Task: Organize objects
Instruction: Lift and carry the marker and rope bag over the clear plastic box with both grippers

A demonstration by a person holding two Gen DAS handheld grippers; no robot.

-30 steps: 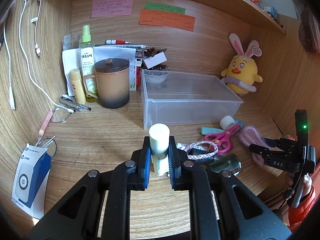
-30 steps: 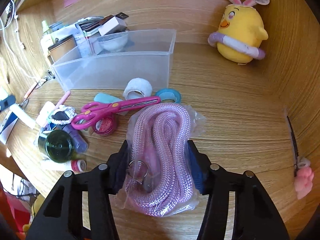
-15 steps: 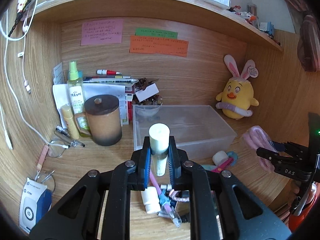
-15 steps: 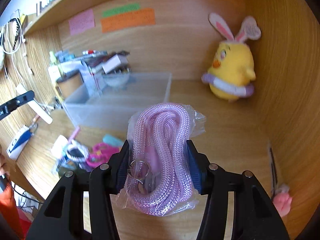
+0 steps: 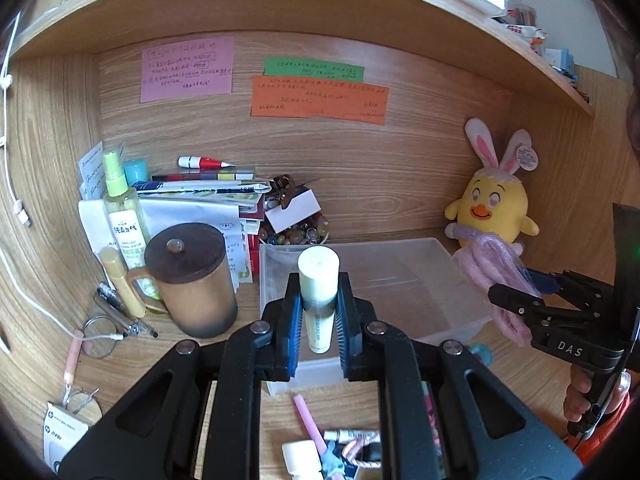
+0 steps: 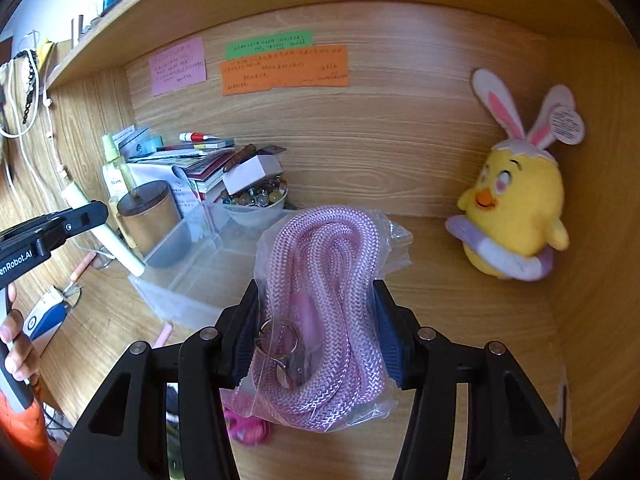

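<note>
White tube [image 5: 318, 300] clamped in left tongs [image 5: 318, 316] | right tongs [image 6: 316, 344] grip bagged pink rope [image 6: 320, 312], clasp visible only here

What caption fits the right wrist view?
Right gripper holds bagged pink braided rope above clear plastic bin.

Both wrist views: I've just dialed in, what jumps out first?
The right gripper is clamped on a bagged pink rope, held up beside the clear plastic bin. The left gripper pinches a pale tube upright before that bin. A yellow bunny-eared chick plush sits at the back right of the desk.
</note>
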